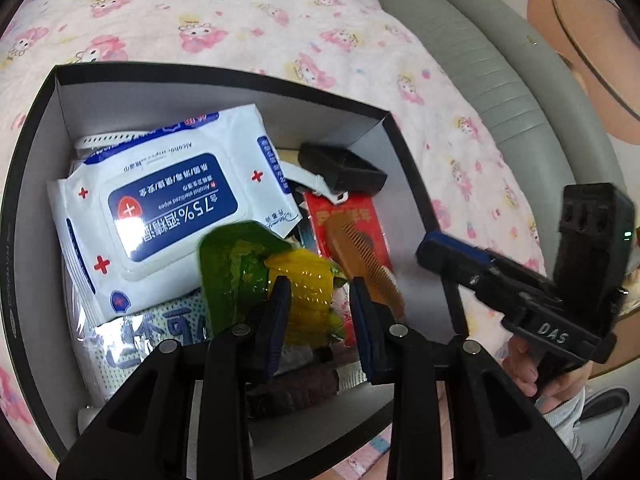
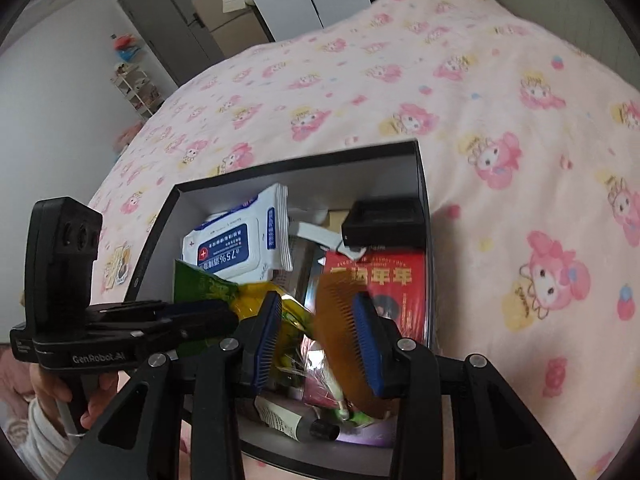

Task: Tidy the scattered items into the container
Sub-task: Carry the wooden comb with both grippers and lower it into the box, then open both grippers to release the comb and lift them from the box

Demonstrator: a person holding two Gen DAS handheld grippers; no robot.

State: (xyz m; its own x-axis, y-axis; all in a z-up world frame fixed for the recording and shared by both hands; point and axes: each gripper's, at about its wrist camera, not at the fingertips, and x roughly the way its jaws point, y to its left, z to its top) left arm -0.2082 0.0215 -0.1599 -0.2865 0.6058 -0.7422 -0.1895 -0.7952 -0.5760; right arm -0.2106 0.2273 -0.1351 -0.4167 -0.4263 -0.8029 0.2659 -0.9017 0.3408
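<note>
A black box with white inner walls sits on the pink bedspread. It holds a white wipes pack, a green and yellow snack bag, an orange comb, a red packet and a small black case. My left gripper is open above the snack bag. My right gripper is open over the box; the comb lies blurred by its right finger.
The pink cartoon-print bedspread surrounds the box. A grey padded headboard runs at the right in the left wrist view. A tube lies at the box's near end. A door and shelves stand beyond the bed.
</note>
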